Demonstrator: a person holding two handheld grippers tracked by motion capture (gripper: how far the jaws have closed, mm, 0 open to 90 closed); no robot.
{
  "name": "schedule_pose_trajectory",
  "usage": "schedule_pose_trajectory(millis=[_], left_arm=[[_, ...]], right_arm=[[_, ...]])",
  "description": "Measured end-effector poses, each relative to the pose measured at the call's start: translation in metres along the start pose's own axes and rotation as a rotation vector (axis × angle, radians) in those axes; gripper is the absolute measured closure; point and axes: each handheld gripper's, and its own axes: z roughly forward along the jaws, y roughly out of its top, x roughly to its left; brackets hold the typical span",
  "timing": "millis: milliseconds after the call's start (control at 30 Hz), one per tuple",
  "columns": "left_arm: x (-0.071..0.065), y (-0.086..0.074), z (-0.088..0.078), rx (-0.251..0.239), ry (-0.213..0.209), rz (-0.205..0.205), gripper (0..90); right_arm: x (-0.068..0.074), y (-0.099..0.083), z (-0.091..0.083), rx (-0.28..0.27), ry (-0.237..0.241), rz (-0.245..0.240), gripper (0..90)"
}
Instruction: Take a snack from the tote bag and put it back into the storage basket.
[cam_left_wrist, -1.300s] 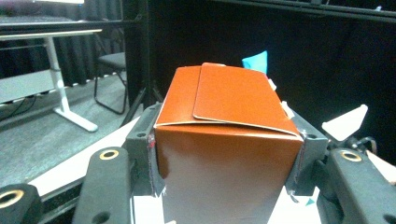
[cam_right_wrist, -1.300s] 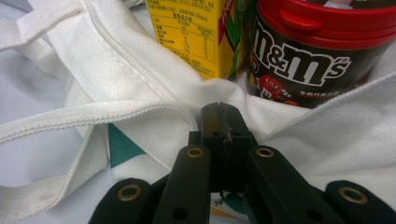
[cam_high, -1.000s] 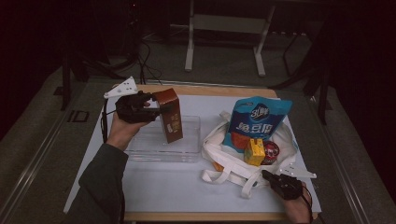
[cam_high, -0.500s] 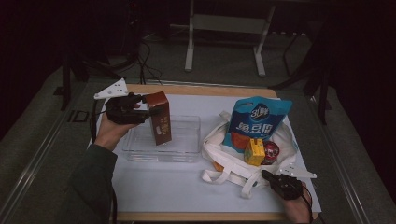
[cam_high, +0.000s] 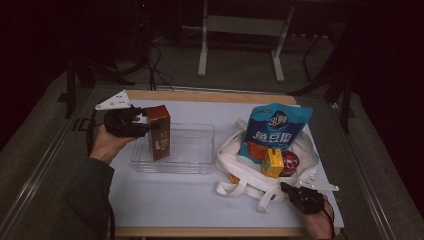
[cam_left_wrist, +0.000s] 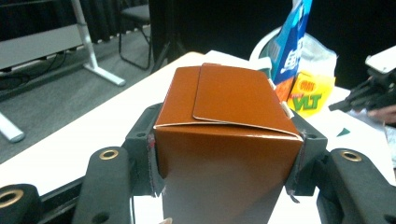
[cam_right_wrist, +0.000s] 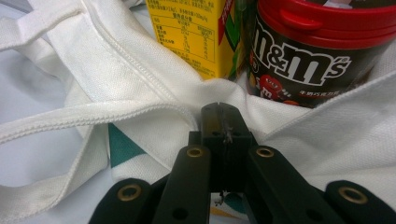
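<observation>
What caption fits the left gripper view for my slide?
Left gripper clamps a brown carton; blue snack bag behind.

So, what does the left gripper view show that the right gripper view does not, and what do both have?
Left gripper view alone: the left hand-held gripper shut on the brown carton, with a blue snack bag behind it. Right gripper view alone: the right hand-held gripper, jaws together, at the white tote bag, and a red-lidded M&M's jar. Both share the yellow drink carton.
</observation>
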Motion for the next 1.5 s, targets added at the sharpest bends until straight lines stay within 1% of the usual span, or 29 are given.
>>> schedule_pose_trajectory(millis=[200, 300, 333, 400, 500, 567, 667, 700, 733, 867, 1033, 1200, 1300, 1367, 1433, 1500], left_arm=[[-0.004, -0.001, 0.003, 0.058, -0.005, 0.036, 42.5], [-0.004, -0.004, 0.004, 0.083, -0.011, 0.039, 42.4], [-0.004, -0.004, 0.004, 0.083, -0.011, 0.039, 42.4], [-0.004, -0.006, 0.007, 0.102, -0.021, 0.043, 42.5], [-0.006, -0.008, 0.011, 0.128, -0.027, 0.057, 42.4], [-0.006, -0.009, 0.014, 0.136, -0.037, 0.059, 42.3], [-0.009, -0.009, 0.021, 0.17, -0.05, 0.068, 42.1], [-0.009, -0.009, 0.021, 0.17, -0.05, 0.068, 41.9], [-0.011, -0.01, 0.028, 0.194, -0.064, 0.081, 41.7], [-0.014, -0.008, 0.037, 0.195, -0.084, 0.079, 40.8], [-0.015, -0.008, 0.049, 0.177, -0.116, 0.041, 38.9], [-0.018, -0.008, 0.062, 0.165, -0.137, 0.022, 37.2], [-0.021, -0.006, 0.07, 0.172, -0.15, 0.028, 36.6], [-0.022, -0.006, 0.072, 0.175, -0.149, 0.029, 36.1], [-0.026, -0.005, 0.08, 0.187, -0.15, 0.043, 36.0], [-0.028, -0.004, 0.085, 0.193, -0.152, 0.045, 35.9]], right_arm=[[0.0, 0.0, 0.0, 0.0, 0.0, -0.001, 90.0], [0.0, 0.0, 0.0, 0.0, 0.0, -0.001, 90.0], [0.0, 0.0, 0.0, 0.0, 0.0, -0.001, 90.0], [0.0, 0.0, 0.0, 0.0, 0.0, -0.001, 90.0], [0.0, 0.0, 0.0, 0.0, 0.0, -0.002, 90.0], [0.0, 0.0, 0.0, 0.0, 0.0, -0.001, 90.0], [0.0, 0.0, 0.0, 0.0, 0.0, -0.001, 90.0], [0.0, 0.0, 0.0, 0.0, 0.0, -0.001, 90.0], [0.0, 0.0, 0.0, -0.001, -0.001, -0.003, 90.0], [0.0, 0.0, 0.0, -0.001, -0.001, -0.002, 90.0], [0.0, 0.0, 0.0, -0.001, -0.002, -0.003, 90.0], [0.0, 0.0, 0.0, -0.001, -0.001, -0.002, 90.0], [0.0, 0.0, 0.0, -0.001, 0.0, -0.002, 90.0], [0.0, 0.0, 0.0, -0.001, 0.0, -0.003, 90.0], [0.0, 0.0, 0.0, -0.001, 0.001, -0.003, 90.0], [0.0, 0.0, 0.0, -0.001, 0.0, -0.003, 90.0]])
